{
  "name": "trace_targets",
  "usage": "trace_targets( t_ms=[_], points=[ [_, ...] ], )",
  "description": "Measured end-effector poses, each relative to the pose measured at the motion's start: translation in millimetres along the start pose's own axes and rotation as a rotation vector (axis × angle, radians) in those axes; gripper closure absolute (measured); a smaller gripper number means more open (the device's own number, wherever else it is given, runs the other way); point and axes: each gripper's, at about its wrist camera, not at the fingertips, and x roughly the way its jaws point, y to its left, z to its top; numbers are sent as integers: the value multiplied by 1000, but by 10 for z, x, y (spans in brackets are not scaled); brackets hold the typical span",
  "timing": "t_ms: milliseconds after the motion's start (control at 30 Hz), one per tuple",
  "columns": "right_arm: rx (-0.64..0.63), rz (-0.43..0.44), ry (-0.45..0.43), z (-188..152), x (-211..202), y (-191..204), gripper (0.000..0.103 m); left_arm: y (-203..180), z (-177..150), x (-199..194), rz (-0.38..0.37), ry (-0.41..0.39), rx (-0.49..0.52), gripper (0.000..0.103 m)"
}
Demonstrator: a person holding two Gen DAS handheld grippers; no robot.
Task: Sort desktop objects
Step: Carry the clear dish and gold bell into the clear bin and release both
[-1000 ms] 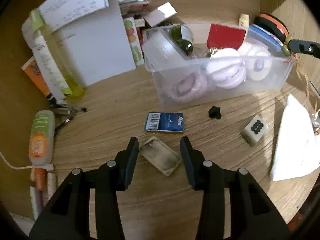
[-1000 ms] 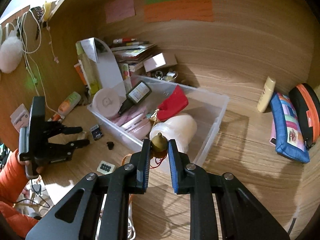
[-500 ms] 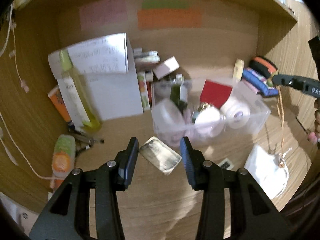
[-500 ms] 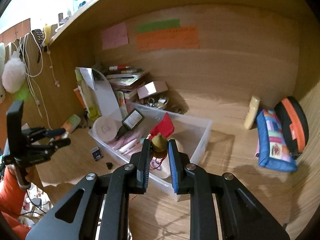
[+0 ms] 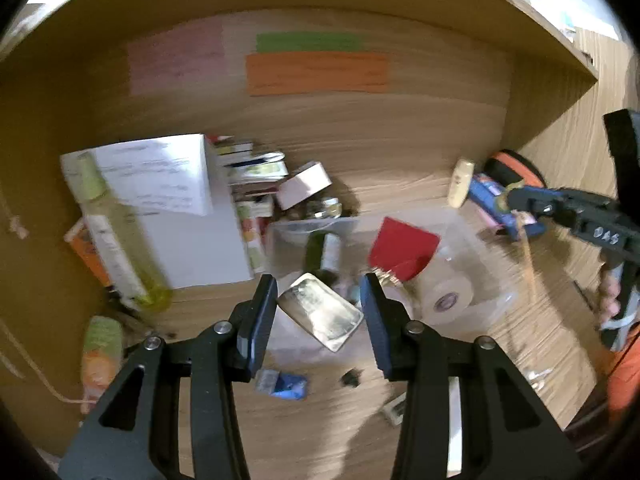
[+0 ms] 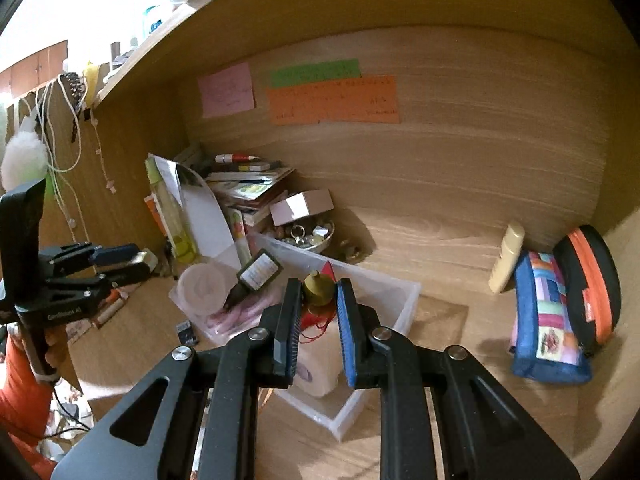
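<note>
My left gripper [image 5: 319, 312] has its jaws clamped on a smudged flat eraser [image 5: 320, 317], held in the air in front of the clear bin [image 6: 404, 300] on the table [image 6: 436, 248]. My right gripper's [image 6: 318, 300] jaws pinch a small brass bell [image 6: 318, 289] above that bin.

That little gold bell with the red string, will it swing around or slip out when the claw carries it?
The bell is small, rounded and looks like smooth metal, so it might slip if the right claw loosens. It is probably stiff and light. The red string dangles loose below, so it will likely sway and could snag on the clear box.
</note>
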Motion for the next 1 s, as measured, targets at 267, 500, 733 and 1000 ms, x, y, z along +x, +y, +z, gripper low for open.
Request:
trace_targets(
  t_ms=[267, 500, 733, 1000],
  points=[
    [52, 53, -16, 109, 311, -76, 87, -153, 166, 244, -38, 7, -5, 60],
    [82, 34, 60, -92, 701, -217, 87, -195, 183, 658, -60, 73, -11, 60],
    [89, 3, 123, -227, 894, -316, 87, -307, 125, 1044, -101, 141, -4, 60],
    [42, -51, 129, -273, 947, -236, 87, -373, 54, 1218, -107, 172, 29, 60]
  ],
)
